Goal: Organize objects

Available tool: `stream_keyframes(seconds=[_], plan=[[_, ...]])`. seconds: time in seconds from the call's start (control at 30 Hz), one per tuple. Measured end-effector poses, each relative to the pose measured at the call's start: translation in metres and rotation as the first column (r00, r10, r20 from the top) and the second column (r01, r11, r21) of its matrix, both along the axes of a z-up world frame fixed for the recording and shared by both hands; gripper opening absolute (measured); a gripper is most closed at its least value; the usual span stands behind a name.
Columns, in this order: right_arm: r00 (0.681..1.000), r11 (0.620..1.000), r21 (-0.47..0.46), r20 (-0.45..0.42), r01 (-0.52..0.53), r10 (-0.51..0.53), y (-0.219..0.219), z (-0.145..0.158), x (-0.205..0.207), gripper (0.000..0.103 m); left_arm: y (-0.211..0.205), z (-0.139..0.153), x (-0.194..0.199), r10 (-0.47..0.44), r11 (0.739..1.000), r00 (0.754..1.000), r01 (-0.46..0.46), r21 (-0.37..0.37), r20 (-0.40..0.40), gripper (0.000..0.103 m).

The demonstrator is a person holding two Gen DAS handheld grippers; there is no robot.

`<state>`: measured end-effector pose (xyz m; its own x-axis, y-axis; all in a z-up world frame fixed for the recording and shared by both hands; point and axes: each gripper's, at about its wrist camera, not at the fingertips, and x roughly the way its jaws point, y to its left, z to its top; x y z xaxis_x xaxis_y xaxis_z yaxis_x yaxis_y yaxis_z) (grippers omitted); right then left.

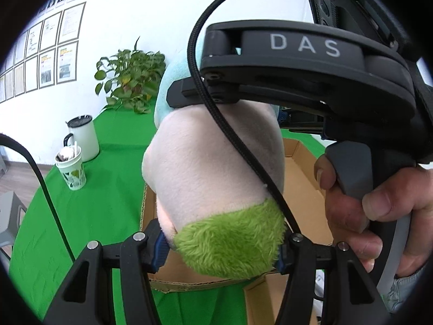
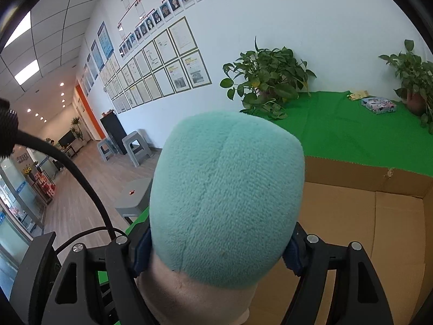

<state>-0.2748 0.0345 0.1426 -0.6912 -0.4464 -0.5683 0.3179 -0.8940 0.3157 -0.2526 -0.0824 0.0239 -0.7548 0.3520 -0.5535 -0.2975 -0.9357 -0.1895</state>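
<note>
Green-clothed table (image 1: pixel 89 211), cardboard box (image 2: pixel 379 233) waiting below. Both grippers, left gripper (image 1: pixel 220 246) and right gripper (image 2: pixel 220 246), are clamping the plush toy (image 1: pixel 216 168) endwise; it's looking soft, light, squashy.

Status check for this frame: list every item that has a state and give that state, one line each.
plush toy: held at both ends, above the box.
left gripper: jaws shut on the toy's green end.
right gripper: jaws shut on its teal end.
cardboard box: open.
white canister: lidded, upright.
patterned cup: upright, stuffed.
</note>
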Motion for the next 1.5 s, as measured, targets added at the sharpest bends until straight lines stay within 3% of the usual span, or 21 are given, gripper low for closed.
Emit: stream_keyframes(seconds=[0.27,0.4,0.57,0.77,1.0,1.1,1.27,1.5], plan=[[0.993,1.0,-0.027,0.116,0.004,-0.001,0.006,-0.067,-0.059,0.074,0.003,-0.021,-0.013,-0.009,1.0,0.99,0.01,-0.009,0.138,0.057],[0.973,0.995,-0.099,0.231,-0.002,0.025,0.016,-0.115,-0.092,0.074,0.002,-0.036,-0.01,0.006,0.999,0.985,-0.001,-0.034,0.173,0.055],[0.946,0.993,-0.116,0.316,-0.034,0.069,0.01,-0.165,-0.131,0.076,-0.003,-0.045,-0.012,0.039,0.999,0.972,-0.035,-0.021,0.234,0.049],[0.932,0.986,-0.166,0.355,-0.013,0.072,0.026,-0.192,-0.157,0.083,-0.006,-0.051,-0.019,0.017,1.0,0.97,-0.014,-0.012,0.243,0.041],[0.906,0.99,-0.137,0.421,0.014,0.046,0.033,-0.22,-0.173,0.084,0.004,-0.061,-0.014,-0.005,1.0,0.957,0.007,-0.007,0.289,0.034],[0.894,0.983,-0.185,0.442,0.015,0.07,0.033,-0.238,-0.183,0.092,0.003,-0.062,-0.007,0.003,1.0,0.958,0.005,-0.028,0.288,0.034],[0.893,0.983,-0.183,0.446,0.026,0.059,0.04,-0.238,-0.189,0.096,-0.002,-0.063,-0.003,0.003,1.0,0.955,-0.003,0.001,0.295,0.032],[0.916,0.99,-0.141,0.395,-0.011,0.066,0.054,-0.19,-0.161,0.096,-0.002,-0.063,0.002,0.022,0.999,0.954,-0.029,0.02,0.301,0.032]])
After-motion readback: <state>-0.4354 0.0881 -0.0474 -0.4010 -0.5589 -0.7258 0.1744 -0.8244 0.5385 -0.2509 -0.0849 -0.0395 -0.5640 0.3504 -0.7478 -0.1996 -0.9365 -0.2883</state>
